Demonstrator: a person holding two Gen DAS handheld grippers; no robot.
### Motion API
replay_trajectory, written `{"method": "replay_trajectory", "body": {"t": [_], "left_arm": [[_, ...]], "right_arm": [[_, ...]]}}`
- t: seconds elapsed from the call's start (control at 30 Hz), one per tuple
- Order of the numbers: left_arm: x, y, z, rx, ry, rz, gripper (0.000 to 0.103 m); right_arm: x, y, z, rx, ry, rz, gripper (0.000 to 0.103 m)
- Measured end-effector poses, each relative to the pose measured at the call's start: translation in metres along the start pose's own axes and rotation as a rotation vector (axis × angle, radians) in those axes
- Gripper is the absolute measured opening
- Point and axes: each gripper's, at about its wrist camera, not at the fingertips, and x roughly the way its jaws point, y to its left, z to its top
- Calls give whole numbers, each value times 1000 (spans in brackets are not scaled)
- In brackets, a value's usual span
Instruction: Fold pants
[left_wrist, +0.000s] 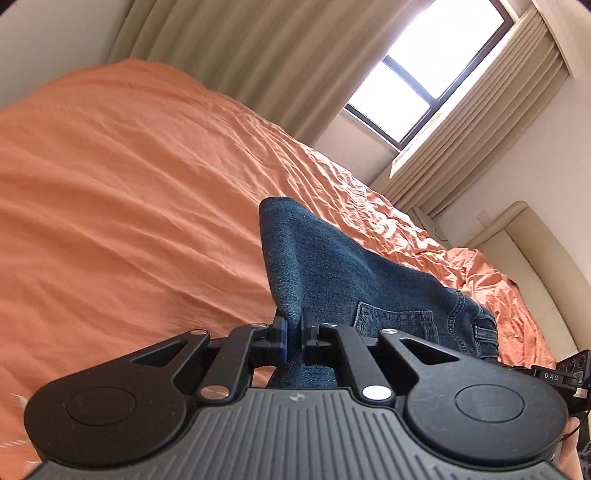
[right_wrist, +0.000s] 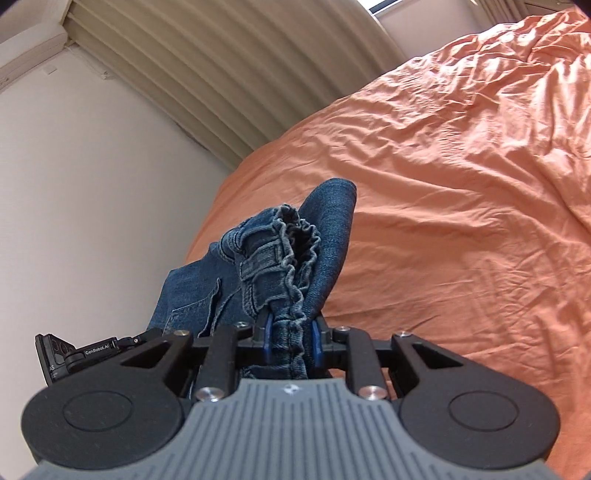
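1. Left gripper (left_wrist: 294, 338): jaws drawn narrow, pinching a fold of the blue denim pants (left_wrist: 332, 269). Blue pads (left_wrist: 283, 339) show on the inner faces of the fingers. The cloth runs between them and back under the gripper body.

2. Right gripper (right_wrist: 290, 338): jaws narrow, clamped on the gathered, frayed waistband (right_wrist: 295, 254) of the same pants. Blue pads on either side of the bunched denim.

3. Pants: held up off the bed between the two grippers. Left wrist view shows a back pocket (left_wrist: 395, 325) with stitched seams and a belt loop (left_wrist: 484, 332) toward the right. Right wrist view shows a belt loop (right_wrist: 258, 266) just beside the waistband and a rounded fold of denim standing above it.

4. Writing: left wrist view, the other gripper's black side piece (left_wrist: 554, 376) at the right edge reads "DAS". Right wrist view, black side piece (right_wrist: 85, 350) at the left reads "GenRobot.AI"; below it "AS", remainder hidden.

5. Bed (left_wrist: 129, 221): covered in an orange sheet, smoother toward the near side, heavily creased toward the far side and the headboard (left_wrist: 532, 243), which is cream and padded.

6. Beyond the bed: beige curtains (left_wrist: 240, 48) and a dark-framed window (left_wrist: 424, 77), very bright. Pale wall (right_wrist: 74, 184) on the left of the right wrist view.
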Motion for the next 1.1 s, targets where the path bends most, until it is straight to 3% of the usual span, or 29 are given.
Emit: {"method": "replay_trajectory", "body": {"t": [0.2,0.4,0.53,0.77,0.97,1.1], "left_arm": [[-65,32,27,83,-21,160,6],[-78,92,31,72,-7,258,6],[-59,134,27,45,20,271,6],[6,195,5,-2,92,277,6],[43,224,-5,-36,115,272,7],[43,230,-12,-46,116,261,12]], "right_arm": [[74,64,-30,4,75,99,16],[156,96,-63,8,159,145,16],[200,88,-79,21,200,137,16],[263,37,-94,52,264,69,16],[286,12,-100,58,281,33,16],[293,6,-99,97,288,25,20]]}}
